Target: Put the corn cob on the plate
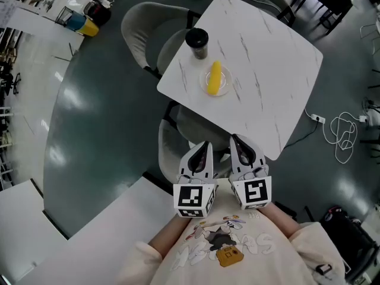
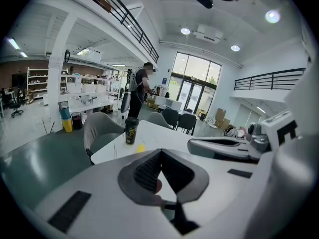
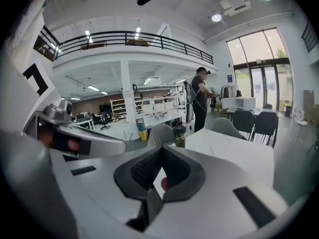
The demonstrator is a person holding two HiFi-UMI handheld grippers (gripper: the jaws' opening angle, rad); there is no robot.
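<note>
left gripper [image 1: 204, 146], right gripper [image 1: 236, 140] closed, empty, corn cob [image 1: 214, 77] on plate [image 1: 226, 89]

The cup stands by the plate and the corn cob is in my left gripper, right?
No. The corn cob lies on the plate, not in the left gripper, which is shut and empty, as the head view shows. The cup does stand by the plate.
</note>
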